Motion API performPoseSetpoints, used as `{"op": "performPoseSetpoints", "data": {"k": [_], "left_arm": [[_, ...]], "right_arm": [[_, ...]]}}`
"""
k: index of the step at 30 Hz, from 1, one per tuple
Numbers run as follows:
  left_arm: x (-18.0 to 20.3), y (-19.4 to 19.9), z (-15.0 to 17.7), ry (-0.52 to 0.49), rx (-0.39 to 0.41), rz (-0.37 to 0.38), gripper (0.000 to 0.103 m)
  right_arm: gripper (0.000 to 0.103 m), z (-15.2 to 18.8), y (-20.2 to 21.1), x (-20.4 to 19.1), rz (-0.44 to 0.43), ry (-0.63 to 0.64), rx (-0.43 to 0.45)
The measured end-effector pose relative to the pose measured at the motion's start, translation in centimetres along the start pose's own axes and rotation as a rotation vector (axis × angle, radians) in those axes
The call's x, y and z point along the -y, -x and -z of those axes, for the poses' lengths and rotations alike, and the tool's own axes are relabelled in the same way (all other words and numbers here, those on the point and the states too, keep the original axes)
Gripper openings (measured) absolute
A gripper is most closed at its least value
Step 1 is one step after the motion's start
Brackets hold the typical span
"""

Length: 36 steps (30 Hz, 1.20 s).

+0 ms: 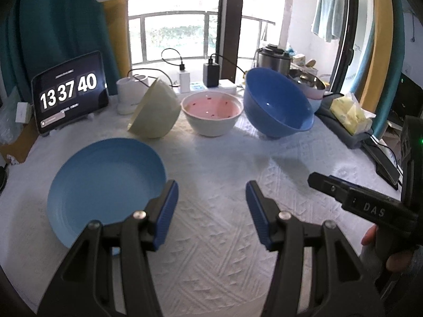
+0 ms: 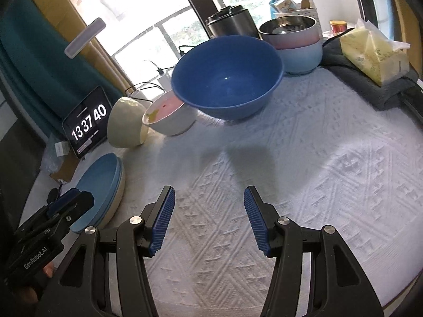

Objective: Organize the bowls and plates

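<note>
The left gripper (image 1: 211,211) is held above the white textured tablecloth (image 1: 216,251) with its jaws set apart and nothing gripped between them. The right gripper (image 2: 208,219) is likewise parted and empty over bare cloth. A light blue plate (image 1: 105,182) lies flat just beside the left gripper's left finger; in the right wrist view it appears to rest on a cream plate (image 2: 116,198), though the stack is seen only edge-on. Three bowls are set in a row toward the window. The cream bowl (image 1: 156,111) is tipped on its side, its opening facing left. The white bowl with a pink interior (image 1: 212,113) stands upright in the middle. The dark blue bowl (image 1: 277,105) is tilted, on the right. Behind it, a steel bowl is nested in stacked pastel bowls (image 2: 298,50)
</note>
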<state>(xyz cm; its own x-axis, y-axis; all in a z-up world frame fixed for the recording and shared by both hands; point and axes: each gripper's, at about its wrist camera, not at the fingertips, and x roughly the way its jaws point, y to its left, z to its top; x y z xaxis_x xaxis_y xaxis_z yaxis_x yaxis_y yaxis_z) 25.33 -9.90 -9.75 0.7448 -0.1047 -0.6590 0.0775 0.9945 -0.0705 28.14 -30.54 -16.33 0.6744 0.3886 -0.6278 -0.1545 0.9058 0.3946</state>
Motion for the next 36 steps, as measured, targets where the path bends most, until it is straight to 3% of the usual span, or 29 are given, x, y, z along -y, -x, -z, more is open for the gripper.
{"op": "performPoseSetpoints", "data": {"k": [30, 36], "left_arm": [[3.4, -5.7, -4.9, -0.034, 0.027, 0.009, 0.055], [3.8, -7.6, -6.0, -0.046, 0.044, 0.041, 0.055]], "right_arm": [[0.057, -4.8, -2.3, 4.2, 0.036, 0.009, 0.0], [0.057, -6.0, -2.8, 4.4, 0.046, 0.023, 0.02]]}}
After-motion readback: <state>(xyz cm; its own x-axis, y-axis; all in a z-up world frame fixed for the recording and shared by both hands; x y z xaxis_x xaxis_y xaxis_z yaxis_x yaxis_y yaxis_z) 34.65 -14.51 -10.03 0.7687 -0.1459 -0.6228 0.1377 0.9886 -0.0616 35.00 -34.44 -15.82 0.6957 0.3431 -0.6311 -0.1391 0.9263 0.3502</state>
